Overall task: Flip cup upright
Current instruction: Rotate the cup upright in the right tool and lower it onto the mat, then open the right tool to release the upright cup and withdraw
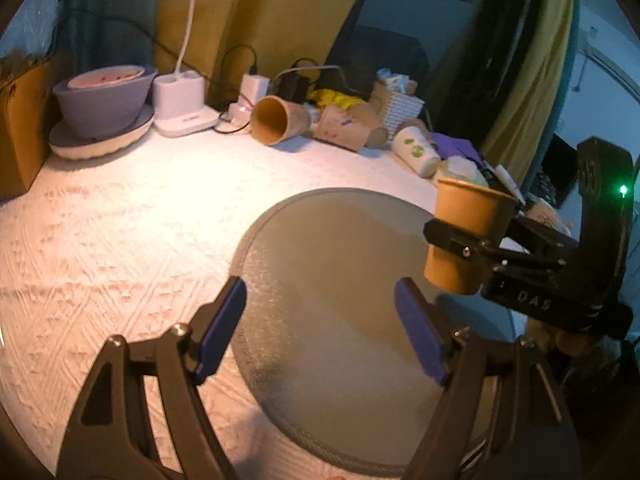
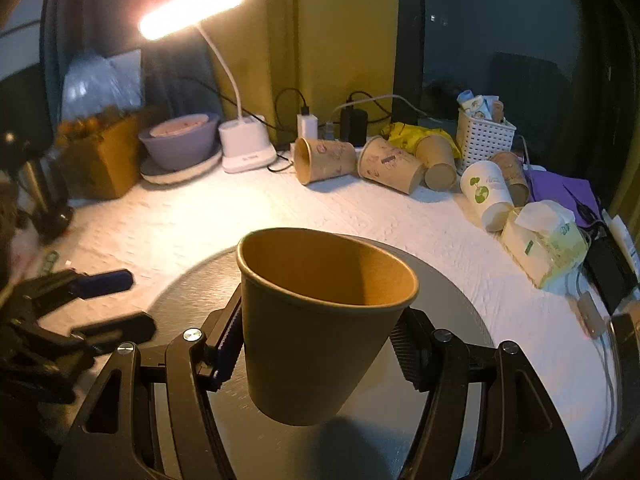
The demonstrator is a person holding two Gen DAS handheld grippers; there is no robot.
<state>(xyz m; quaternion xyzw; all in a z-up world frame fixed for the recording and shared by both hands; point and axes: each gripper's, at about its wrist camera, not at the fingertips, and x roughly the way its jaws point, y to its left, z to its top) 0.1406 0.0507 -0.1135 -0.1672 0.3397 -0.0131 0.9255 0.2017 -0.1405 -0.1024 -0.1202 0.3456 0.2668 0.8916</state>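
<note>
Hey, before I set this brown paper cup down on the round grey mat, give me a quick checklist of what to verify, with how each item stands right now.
1. Cup orientation: the brown cup has its mouth up, only slightly tilted. Ok.
2. Grip: the right hand-held gripper has a finger on each side of the cup wall. Ok.
3. Cup off the surface: its base hangs above the round grey mat, with a shadow beneath. Ok.
4. Landing spot: the mat below the cup is bare. Ok.
5. Left hand-held gripper: open, holding nothing, off to the side of the cup. Ok.
6. Cup wall crushed under the pads: cannot tell.
</note>
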